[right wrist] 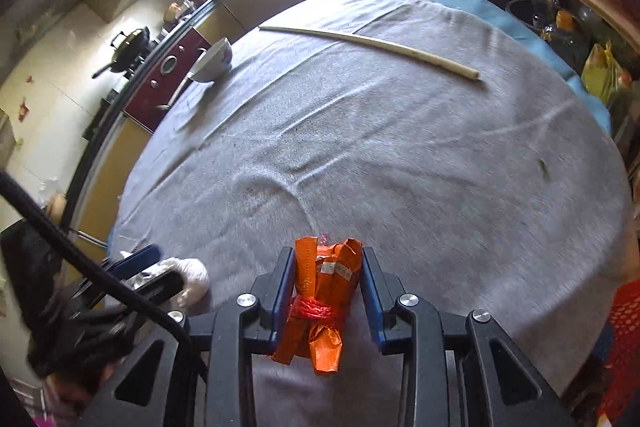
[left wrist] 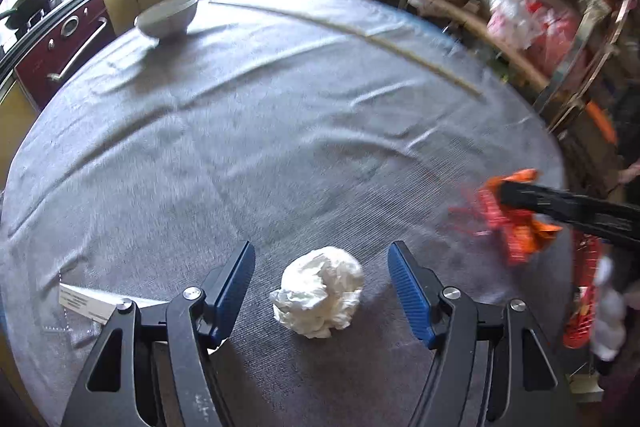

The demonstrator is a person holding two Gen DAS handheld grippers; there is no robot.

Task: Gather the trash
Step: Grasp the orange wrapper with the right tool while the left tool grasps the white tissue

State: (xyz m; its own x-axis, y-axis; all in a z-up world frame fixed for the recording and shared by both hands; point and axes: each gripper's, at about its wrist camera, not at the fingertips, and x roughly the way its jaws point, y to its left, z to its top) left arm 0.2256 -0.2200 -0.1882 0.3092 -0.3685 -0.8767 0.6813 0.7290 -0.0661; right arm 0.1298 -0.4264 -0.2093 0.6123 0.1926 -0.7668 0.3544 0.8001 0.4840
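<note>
On the grey-clothed table (left wrist: 280, 107), a crumpled white paper ball (left wrist: 318, 297) lies between the spread left gripper (left wrist: 322, 277); the right gripper (right wrist: 326, 277) clamps an orange wrapper (right wrist: 324, 291)

A white bowl (left wrist: 168, 15) stands on the grey tablecloth (left wrist: 280, 115) at ten o'clock. A long pale stick (left wrist: 360, 35) lies from twelve toward two o'clock. A wok (right wrist: 130, 47) sits on the stove beyond the bowl.
</note>
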